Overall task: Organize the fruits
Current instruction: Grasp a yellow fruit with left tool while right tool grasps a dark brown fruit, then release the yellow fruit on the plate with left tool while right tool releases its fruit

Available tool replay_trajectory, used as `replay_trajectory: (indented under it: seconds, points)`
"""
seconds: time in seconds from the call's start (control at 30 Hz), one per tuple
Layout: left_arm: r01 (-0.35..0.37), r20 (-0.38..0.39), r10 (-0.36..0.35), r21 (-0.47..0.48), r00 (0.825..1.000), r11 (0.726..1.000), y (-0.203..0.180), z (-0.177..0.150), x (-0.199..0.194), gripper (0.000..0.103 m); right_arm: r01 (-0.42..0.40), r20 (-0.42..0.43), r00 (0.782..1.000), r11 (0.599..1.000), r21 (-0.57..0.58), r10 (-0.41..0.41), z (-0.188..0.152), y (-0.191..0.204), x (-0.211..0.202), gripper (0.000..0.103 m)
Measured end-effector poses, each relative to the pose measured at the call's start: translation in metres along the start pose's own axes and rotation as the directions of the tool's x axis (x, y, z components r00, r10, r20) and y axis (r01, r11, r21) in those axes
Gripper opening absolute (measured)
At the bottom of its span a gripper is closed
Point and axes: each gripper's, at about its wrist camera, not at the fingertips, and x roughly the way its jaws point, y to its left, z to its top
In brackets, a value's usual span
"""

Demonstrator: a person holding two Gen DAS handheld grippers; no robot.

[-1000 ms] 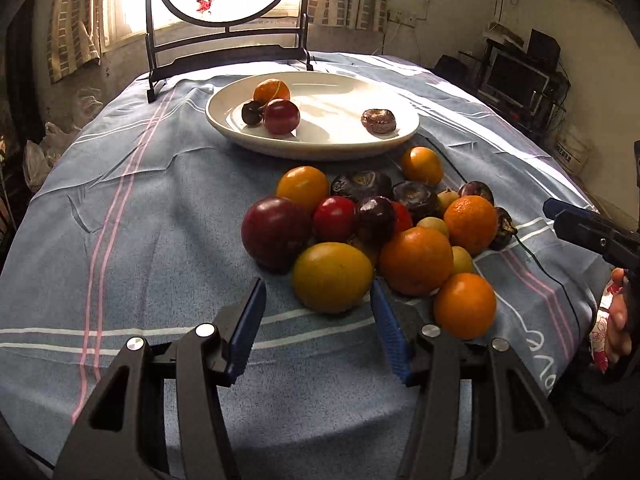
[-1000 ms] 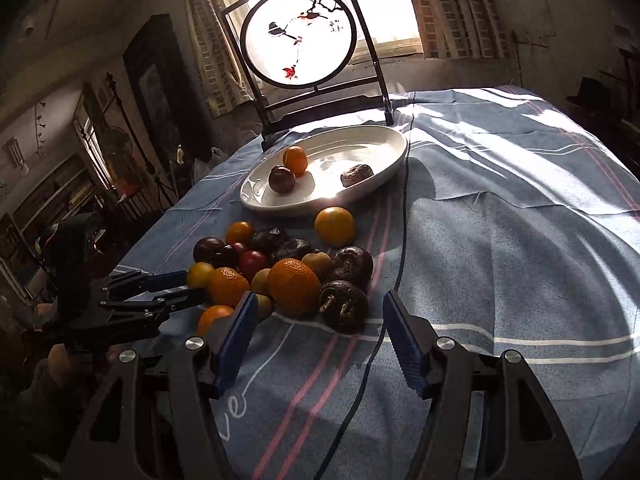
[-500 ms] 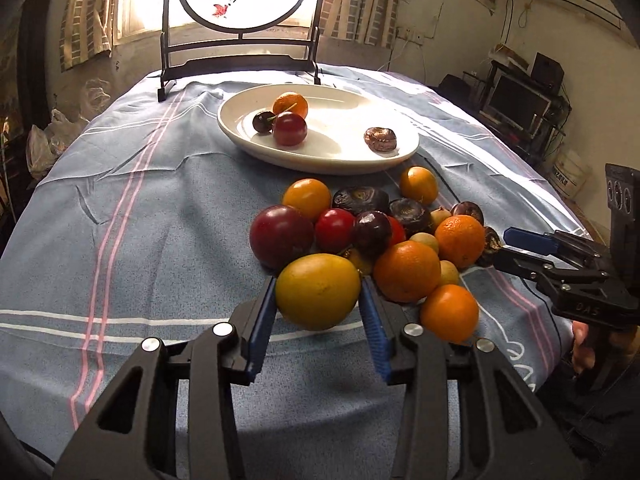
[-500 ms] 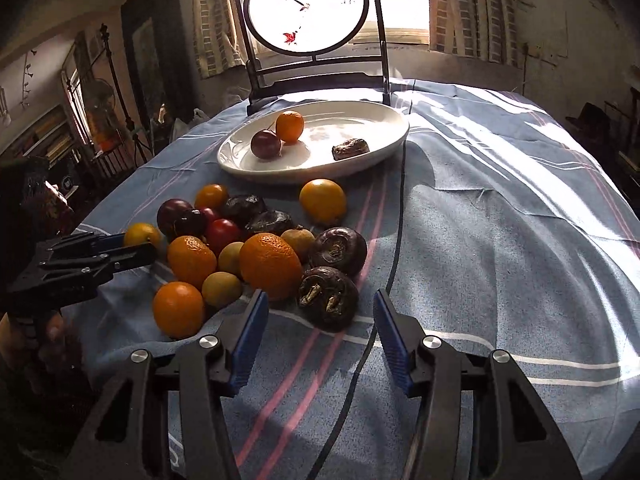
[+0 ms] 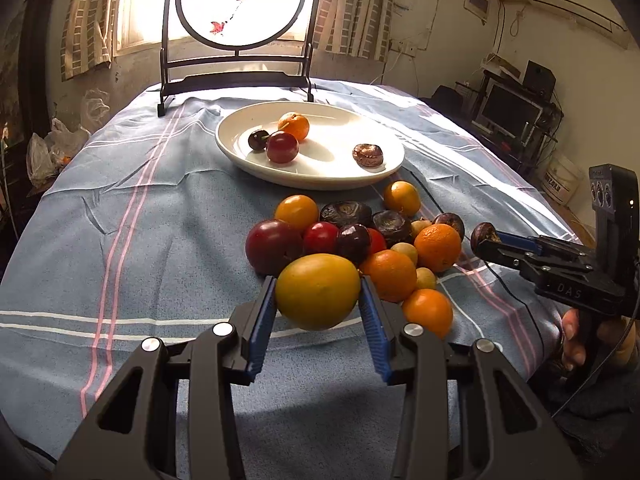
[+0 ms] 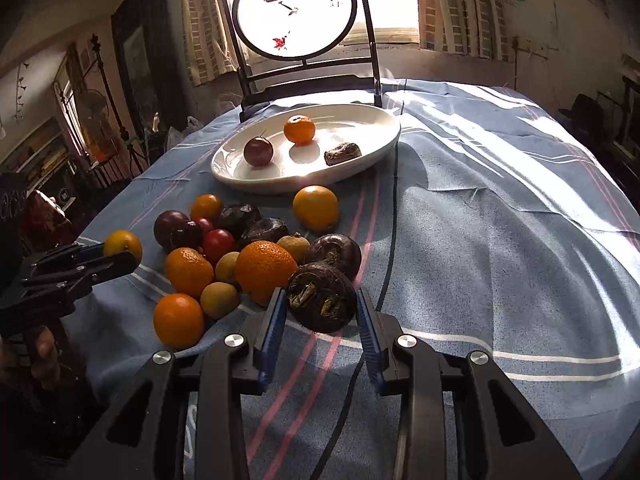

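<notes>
left tool [image 5: 318, 300] grips yellow fruit [image 5: 318, 296], long axis crosswise.

cloth-covered table [image 5: 168, 216], plate [image 5: 320, 178], fruit pile [image 5: 360, 240]

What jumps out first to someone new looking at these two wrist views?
The heap of oranges, plums and dark water chestnuts on the blue striped tablecloth, just in front of the white plate that already holds a few fruits. The left claw is clamped on a big yellow-orange fruit, and the right claw is closing around a dark water chestnut. Behind the plate, a backlit round painted screen glows against the window.
</notes>
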Motion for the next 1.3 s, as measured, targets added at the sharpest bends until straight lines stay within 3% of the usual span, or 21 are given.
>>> replay_trajectory:
  seconds: [0.17,0.33,0.53,0.73,0.8,0.87,0.93,1.13,1.3]
  points:
    - [0.006,0.023,-0.006,0.016,1.000,1.000,-0.002,0.016,-0.003,0.041,-0.026,0.071,0.997,1.000,0.012,0.025,0.029,-0.008,-0.019,0.036]
    - [0.029,0.012,-0.029,0.015,1.000,0.999,-0.001,0.052,0.018,0.041,-0.058,0.097,0.994,0.998,0.010,0.057,0.079,-0.015,-0.009,0.036]
    - [0.061,-0.022,-0.060,0.021,0.998,0.998,-0.012,0.105,0.069,0.041,-0.092,0.049,0.995,0.995,0.033,0.091,0.136,-0.024,0.048,0.036]
    - [0.022,-0.124,-0.024,-0.018,0.992,1.000,-0.003,0.126,0.131,0.042,-0.041,-0.012,0.999,0.998,0.040,0.042,0.164,-0.023,0.113,0.037]
    - [0.017,-0.129,-0.022,-0.039,0.991,0.999,0.003,0.128,0.134,0.049,-0.029,0.009,1.000,0.999,0.045,0.029,0.165,-0.021,0.117,0.041]
    - [0.002,-0.090,-0.006,-0.047,0.996,0.999,0.007,0.127,0.121,0.061,-0.021,0.025,0.999,0.999,0.037,0.020,0.164,-0.015,0.114,0.045]
    - [-0.016,-0.043,0.014,-0.037,0.999,0.999,0.009,0.125,0.101,0.065,-0.014,0.033,0.999,1.000,0.007,0.014,0.158,-0.008,0.104,0.045]
    - [-0.055,0.023,0.054,0.024,0.998,0.998,0.016,0.090,0.042,0.066,-0.012,0.047,0.999,1.000,-0.015,0.013,0.116,0.000,0.060,0.047]
    - [-0.088,-0.011,0.089,0.077,0.996,0.993,0.024,0.047,0.021,0.065,-0.016,0.066,0.998,1.000,0.014,0.015,0.067,-0.007,0.031,0.050]
